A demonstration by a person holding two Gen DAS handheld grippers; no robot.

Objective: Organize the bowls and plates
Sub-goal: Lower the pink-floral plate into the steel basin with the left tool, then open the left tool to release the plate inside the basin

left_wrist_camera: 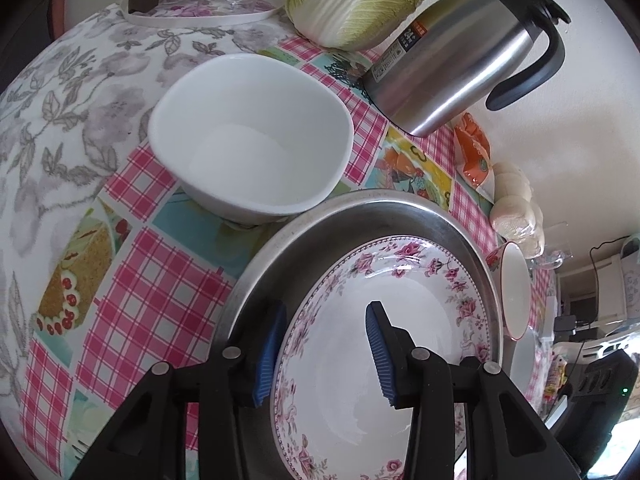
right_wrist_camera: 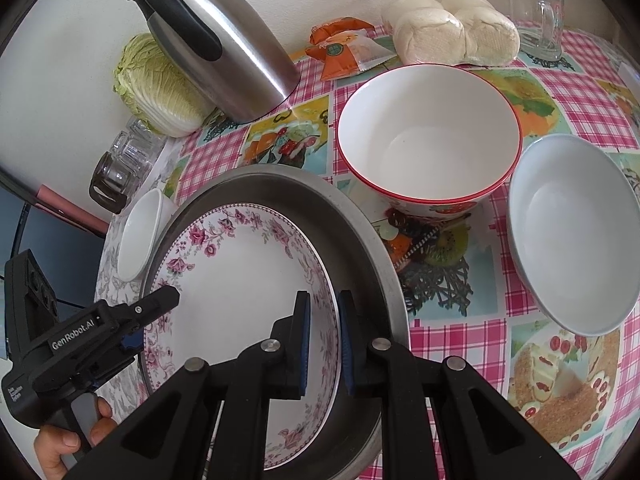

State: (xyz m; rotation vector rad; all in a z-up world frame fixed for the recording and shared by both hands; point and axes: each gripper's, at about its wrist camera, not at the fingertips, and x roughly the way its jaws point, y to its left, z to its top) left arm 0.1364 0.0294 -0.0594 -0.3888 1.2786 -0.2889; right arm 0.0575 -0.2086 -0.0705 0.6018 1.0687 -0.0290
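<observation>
While the floral plate (right_wrist_camera: 240, 280) sits inside the metal pan (right_wrist_camera: 352, 240) on the desk (right_wrist_camera: 460, 340), both grippers are at its rim. The right gripper (right_wrist_camera: 324, 340) has its blue pads nearly pressed together, pinching the plate's right edge between them. The left gripper (left_wrist_camera: 320, 352) is spread wide, one pad outside the plate's rim over the pan, the other above the plate's white centre (left_wrist_camera: 360, 360); I cannot tell whether either pad touches it. Just beyond the pan on the left side stands a white squarish bowl (left_wrist_camera: 252, 136). Over on the right, a red-rimmed bowl (right_wrist_camera: 428, 140) stands near the pan, with a grey-rimmed white bowl (right_wrist_camera: 572, 236) just beside it. At the back, a steel thermos jug (right_wrist_camera: 216, 40) and a cabbage (right_wrist_camera: 156, 84) stand by the wall.
</observation>
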